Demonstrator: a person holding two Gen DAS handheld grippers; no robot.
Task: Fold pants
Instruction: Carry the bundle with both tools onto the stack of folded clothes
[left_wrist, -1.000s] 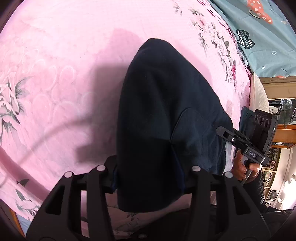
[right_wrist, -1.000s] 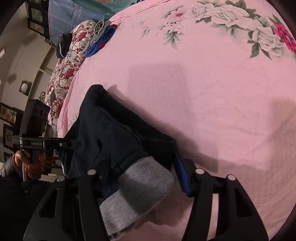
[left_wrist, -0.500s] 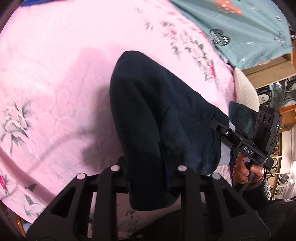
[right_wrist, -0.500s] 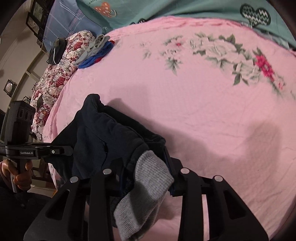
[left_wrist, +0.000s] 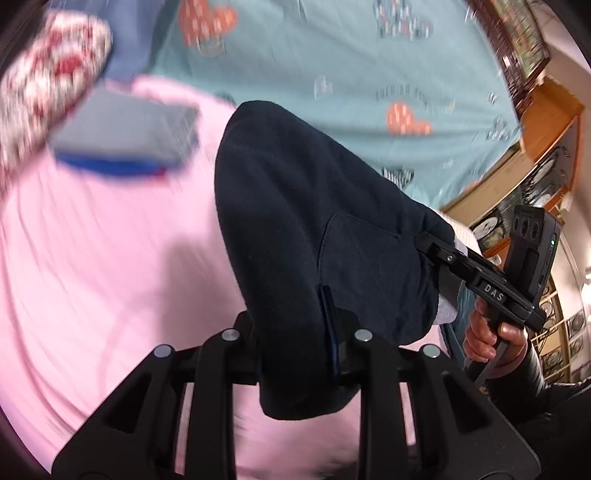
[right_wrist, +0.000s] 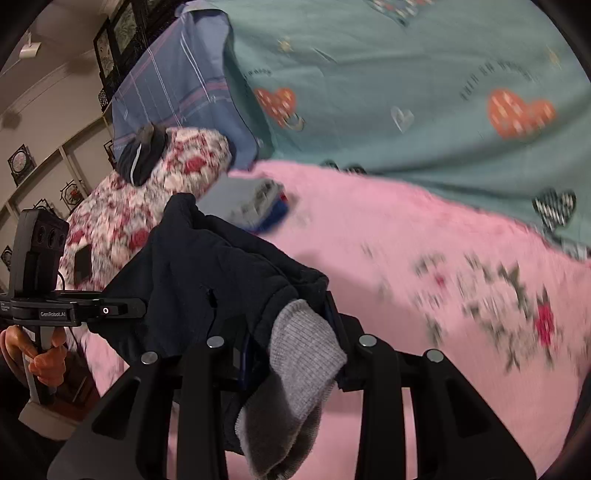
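Note:
The dark navy pants (left_wrist: 295, 229) hang bunched between my two grippers above the pink floral bedspread (left_wrist: 92, 277). My left gripper (left_wrist: 295, 343) is shut on one end of the pants. My right gripper (right_wrist: 291, 343) is shut on the other end, where a grey ribbed cuff (right_wrist: 299, 369) hangs down between the fingers. The pants also show in the right wrist view (right_wrist: 207, 266). The right gripper shows in the left wrist view (left_wrist: 480, 280), and the left gripper in the right wrist view (right_wrist: 74, 310).
A folded grey and blue stack of clothes (left_wrist: 125, 136) lies on the bedspread ahead, also in the right wrist view (right_wrist: 258, 206). A teal heart-print quilt (right_wrist: 406, 81), a red floral pillow (right_wrist: 147, 199) and a blue plaid pillow (right_wrist: 173, 85) lie beyond. A wooden headboard (left_wrist: 535, 129) stands at right.
Both grippers have lifted and tilted up with the pants held, so the far quilt, pillows and folded stack have come into view. The views are motion-blurred.

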